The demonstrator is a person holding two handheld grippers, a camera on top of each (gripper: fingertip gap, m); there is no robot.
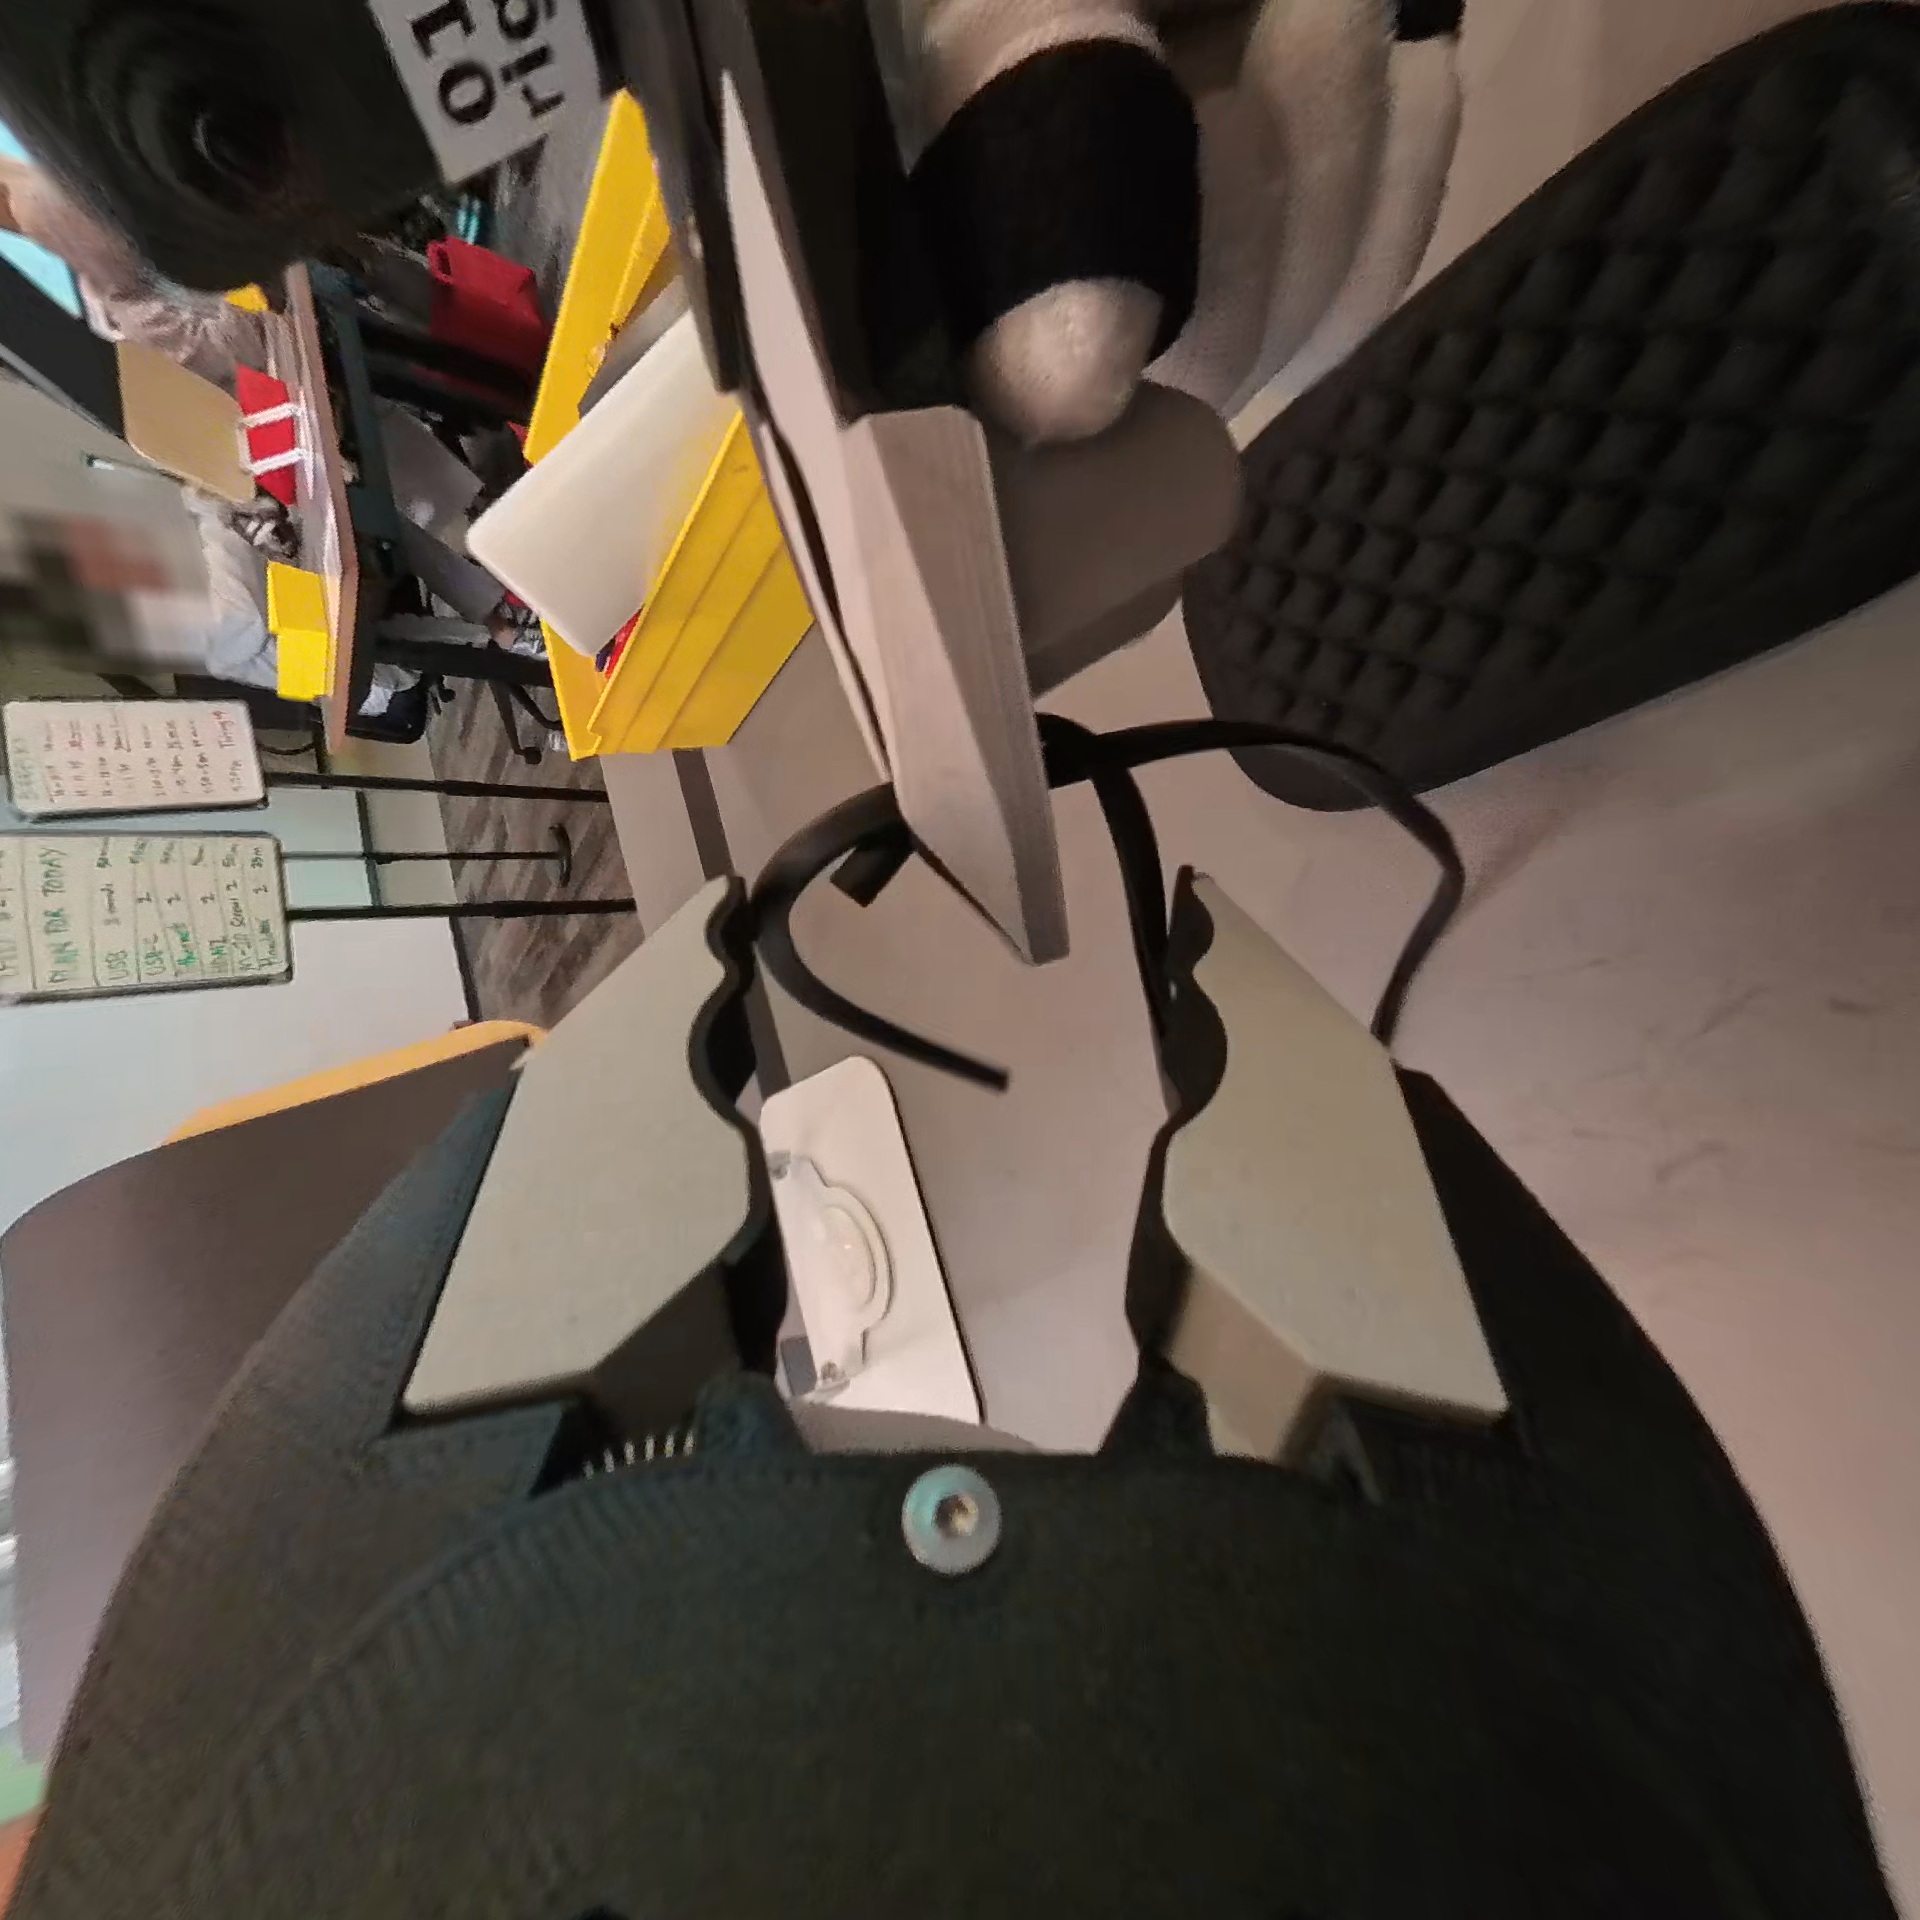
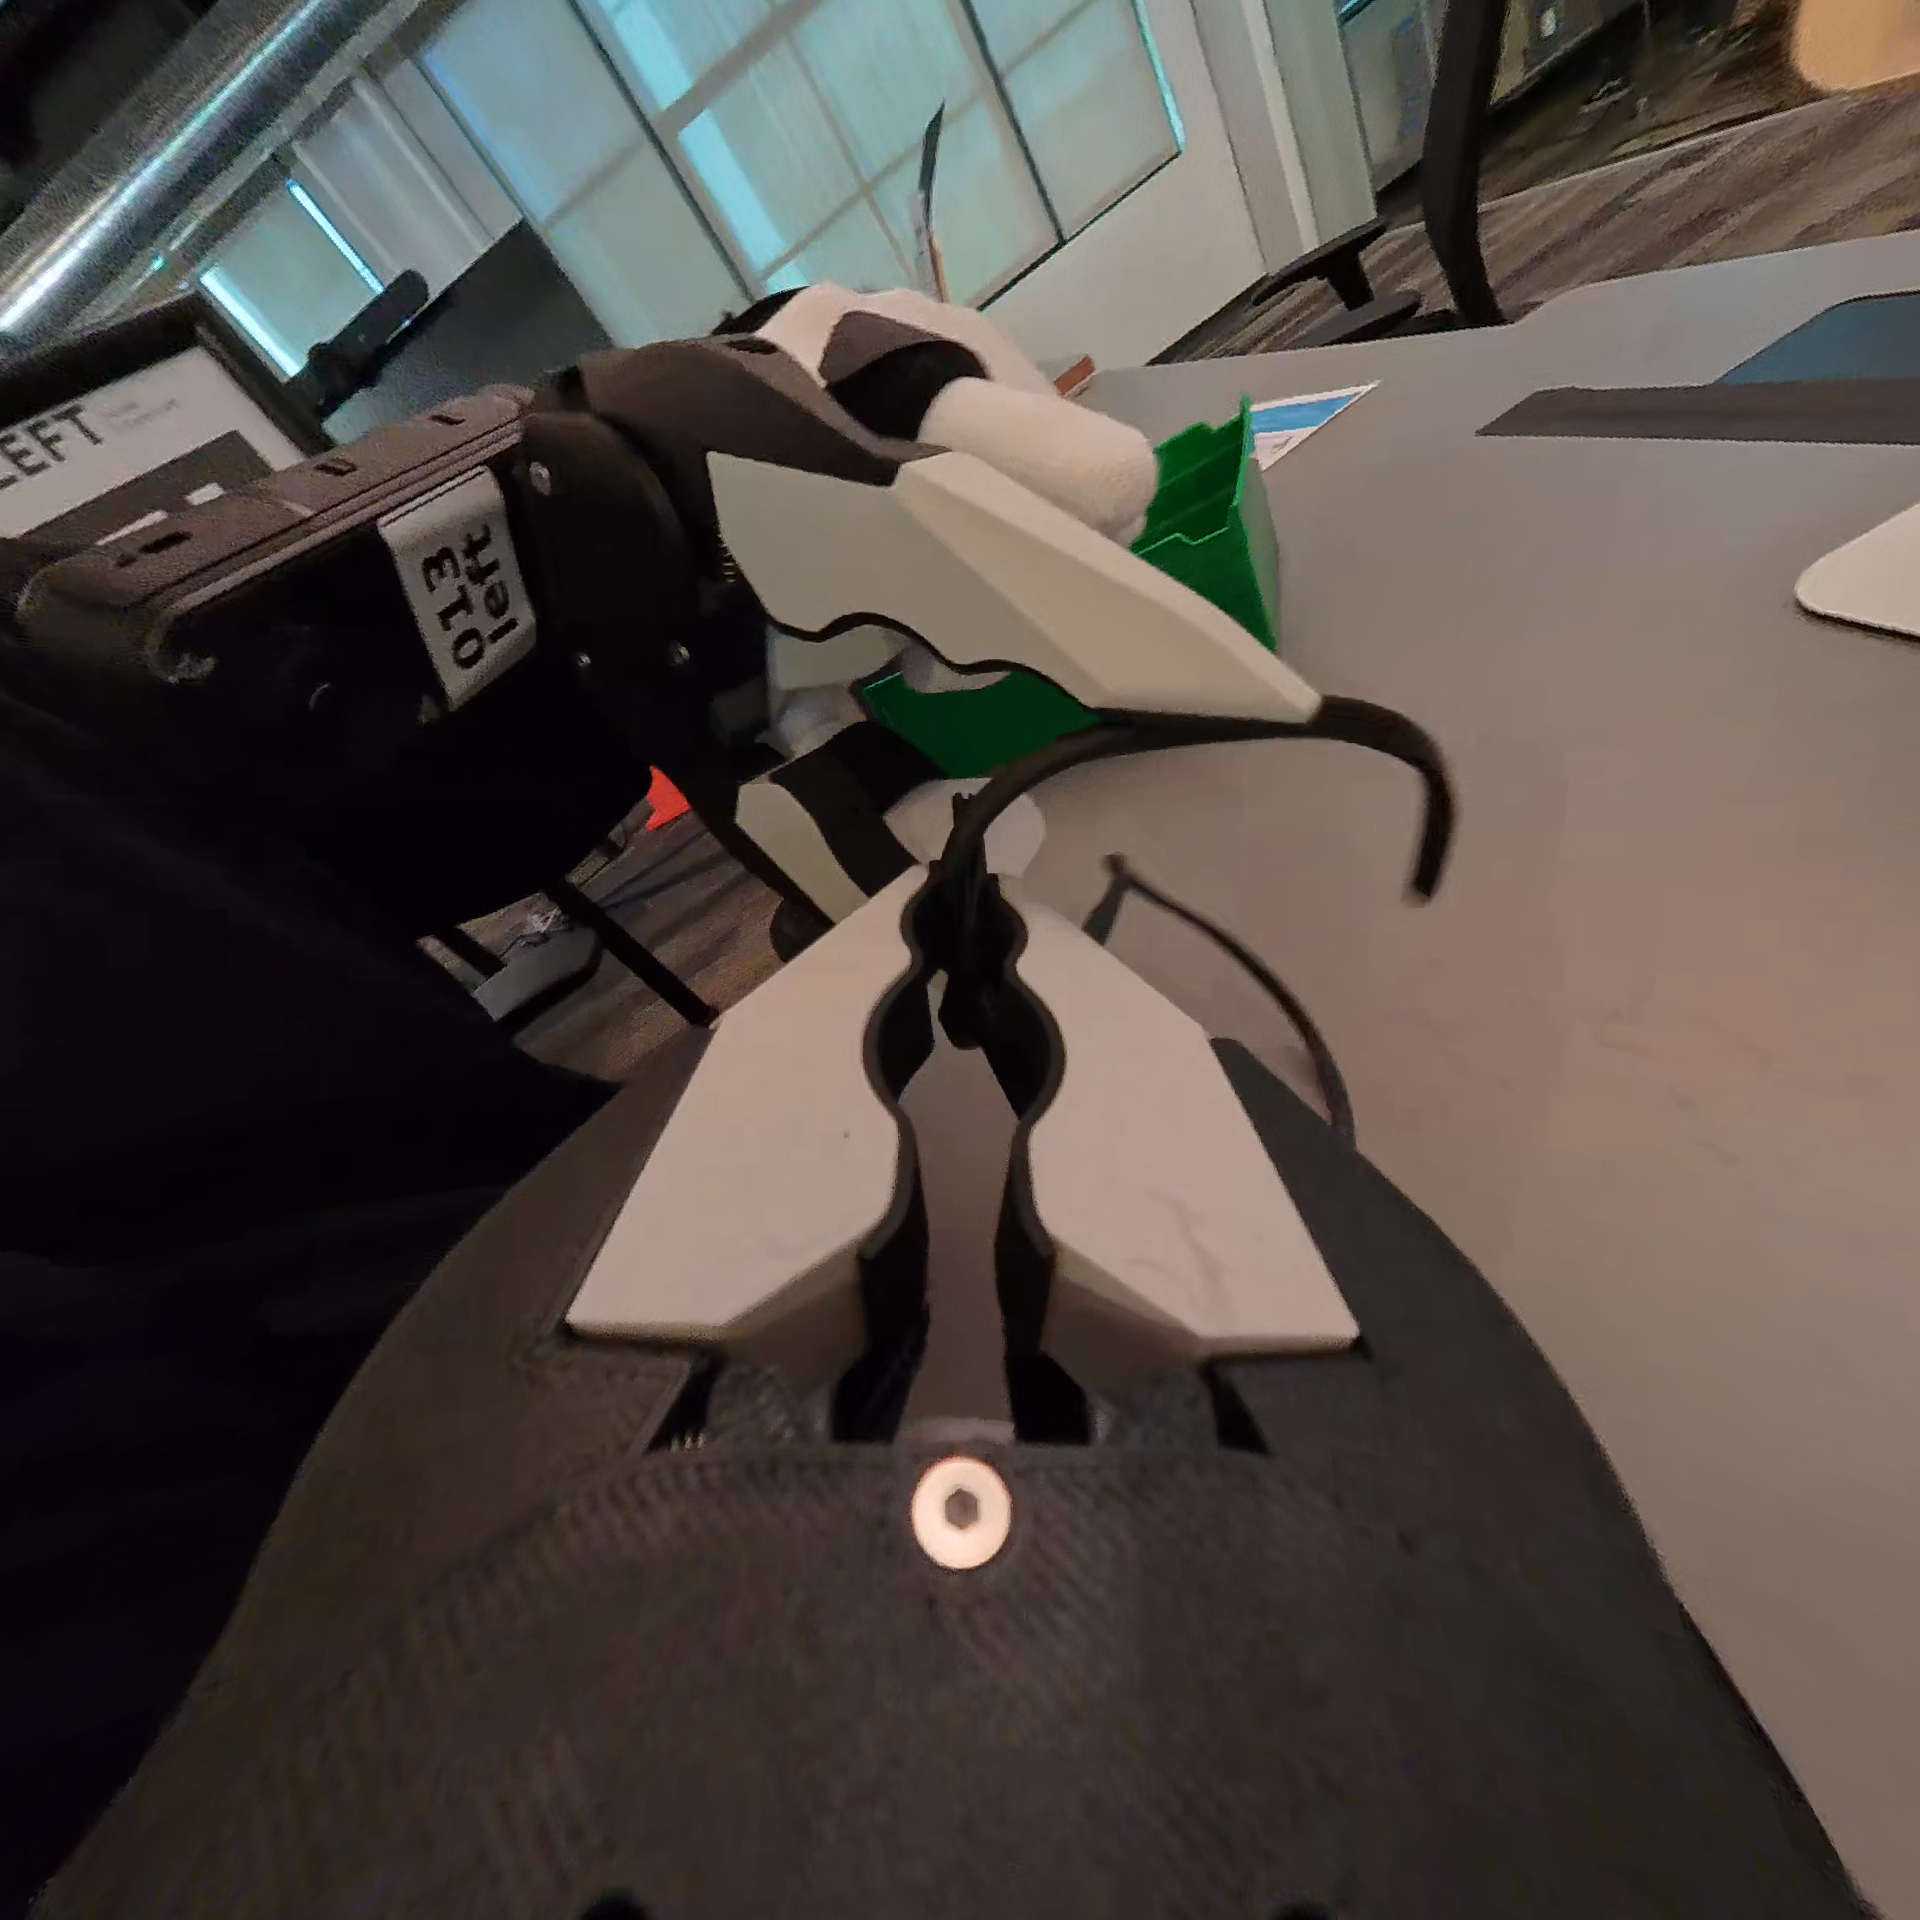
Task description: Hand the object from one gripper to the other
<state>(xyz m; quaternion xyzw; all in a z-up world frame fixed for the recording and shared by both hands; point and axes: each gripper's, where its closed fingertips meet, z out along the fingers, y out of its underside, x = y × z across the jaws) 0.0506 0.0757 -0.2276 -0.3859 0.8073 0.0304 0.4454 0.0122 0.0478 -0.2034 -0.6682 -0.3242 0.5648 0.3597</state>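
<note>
Your right gripper pinches the black zip tie at its tips, fingers pressed together on the bundled part. The tie's in the air above the grey table, one end arcing up and curling down to the right, a thinner strand trailing near the tabletop.

Your left gripper has its fingers spread wide, w/ the tie's loops passing between the tips. In the right wrist view the upper finger of the left gripper sits right against the tie's arc; can't tell if it's touching.

Behind: yellow bins, a green bin, a black textured mat.
</note>
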